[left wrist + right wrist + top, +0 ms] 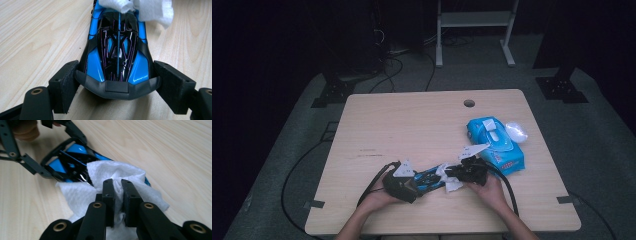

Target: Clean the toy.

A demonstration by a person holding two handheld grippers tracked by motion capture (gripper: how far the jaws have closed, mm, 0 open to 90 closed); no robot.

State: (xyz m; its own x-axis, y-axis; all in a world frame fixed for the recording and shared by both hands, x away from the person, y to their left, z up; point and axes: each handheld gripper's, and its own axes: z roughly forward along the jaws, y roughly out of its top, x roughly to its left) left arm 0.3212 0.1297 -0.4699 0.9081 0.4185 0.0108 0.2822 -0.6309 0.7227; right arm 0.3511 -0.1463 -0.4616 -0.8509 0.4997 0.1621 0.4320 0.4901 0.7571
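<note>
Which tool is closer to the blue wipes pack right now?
Right. The right tool sits just beside the wipes pack, pinching a white wipe; the left tool clamps the toy car, farther away.

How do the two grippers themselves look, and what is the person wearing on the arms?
Both the left gripper and the right gripper are black, each with a grey three-cornered plate on top and a black cable trailing toward the person. Close up, the jaws are flat black arms with brass-coloured rivets and thick, dark, foam-like pads. No sleeves show on the forearms.
</note>
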